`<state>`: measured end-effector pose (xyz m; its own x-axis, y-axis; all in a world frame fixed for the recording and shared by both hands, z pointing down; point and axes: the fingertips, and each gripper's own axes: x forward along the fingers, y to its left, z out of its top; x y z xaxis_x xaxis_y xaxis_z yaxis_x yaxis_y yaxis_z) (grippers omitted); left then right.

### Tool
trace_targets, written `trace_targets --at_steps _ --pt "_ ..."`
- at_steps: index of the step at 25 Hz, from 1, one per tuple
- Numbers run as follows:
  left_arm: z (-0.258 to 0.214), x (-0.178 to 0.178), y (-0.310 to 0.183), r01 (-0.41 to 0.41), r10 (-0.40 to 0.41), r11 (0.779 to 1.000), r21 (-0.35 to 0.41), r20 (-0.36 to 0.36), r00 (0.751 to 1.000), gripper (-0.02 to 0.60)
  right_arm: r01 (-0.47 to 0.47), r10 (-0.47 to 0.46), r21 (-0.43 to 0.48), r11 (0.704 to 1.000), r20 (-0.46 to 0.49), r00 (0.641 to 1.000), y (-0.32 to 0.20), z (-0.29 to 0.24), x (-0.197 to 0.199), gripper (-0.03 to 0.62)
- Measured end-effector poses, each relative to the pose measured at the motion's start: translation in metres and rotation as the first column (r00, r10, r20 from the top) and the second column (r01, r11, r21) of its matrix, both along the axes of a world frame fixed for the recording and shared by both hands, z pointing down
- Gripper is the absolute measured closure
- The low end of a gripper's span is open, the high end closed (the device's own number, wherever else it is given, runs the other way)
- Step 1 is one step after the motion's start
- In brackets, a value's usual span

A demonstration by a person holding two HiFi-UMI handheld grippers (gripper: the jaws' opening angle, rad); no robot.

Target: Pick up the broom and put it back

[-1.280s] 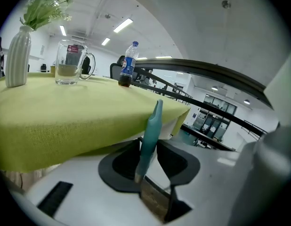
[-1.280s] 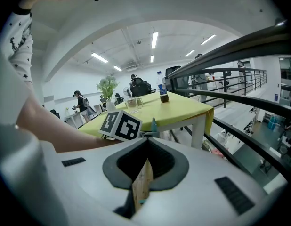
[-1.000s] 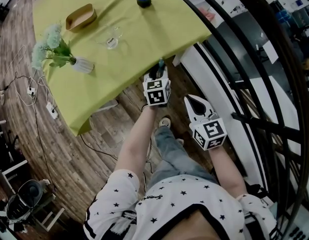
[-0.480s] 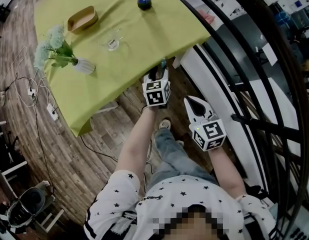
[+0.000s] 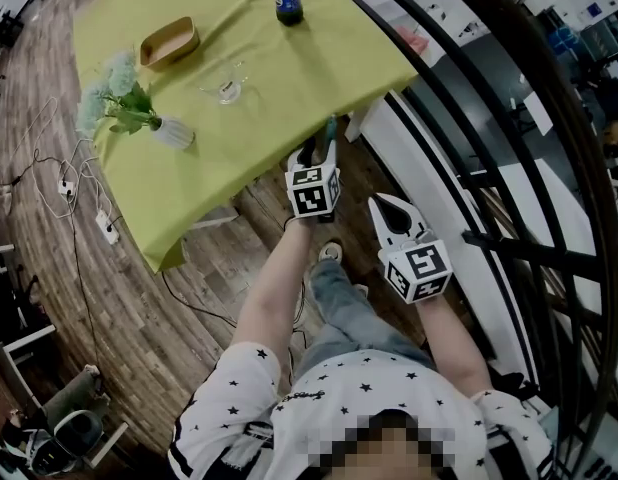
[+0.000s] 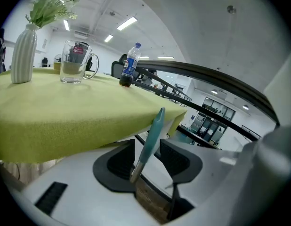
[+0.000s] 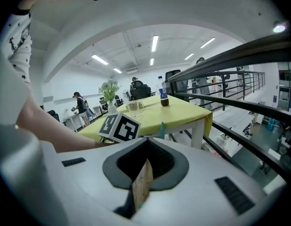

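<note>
**Broom handle (image 6: 152, 133) leans on the near edge of the table (image 6: 65, 112); left gripper (image 6: 146, 144) wide open around it, right gripper (image 7: 146, 142) closed and empty.**
Left jaws have just been opening; the handle stands between them and no pad seems to press it. Risk: it is propped only on the cloth edge, so it may slide and topple if a jaw brushes it on pulling back. The left gripper view shows that clearance. The head view hides it but places the handle near the table's right corner.
</note>
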<state>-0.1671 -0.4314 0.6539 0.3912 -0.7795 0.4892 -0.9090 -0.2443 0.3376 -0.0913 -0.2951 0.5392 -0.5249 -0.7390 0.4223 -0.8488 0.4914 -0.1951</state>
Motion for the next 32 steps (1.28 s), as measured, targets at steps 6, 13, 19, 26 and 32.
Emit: trace_targets --at_steps 6,13,19,26,32 --pt "-0.005 -0.001 0.016 0.001 -0.001 1.0 -0.01 0.005 1.0 0.422 0.006 -0.006 0.014 1.0 0.004 1.0 0.006 -0.01 -0.003 0.6" --pt "-0.034 -0.003 0.036 0.018 -0.018 0.999 0.033 -0.003 1.0 0.422 0.015 -0.015 0.042 0.999 0.005 1.0 0.018 -0.027 -0.001 0.6" --pt "-0.063 0.003 0.063 0.013 -0.011 0.998 0.068 -0.028 1.0 0.443 0.013 -0.014 0.068 0.998 0.011 1.0 0.038 -0.044 0.003 0.6" --pt "-0.1 0.008 0.102 0.0 0.003 0.993 0.121 -0.027 1.0 0.522 -0.01 0.008 0.091 0.996 0.025 1.0 0.065 -0.06 0.015 0.6" --pt "-0.126 0.009 0.142 0.016 -0.011 0.99 0.139 -0.035 0.999 0.56 -0.022 0.019 0.099 0.995 0.031 0.999 0.094 -0.07 0.027 0.6"
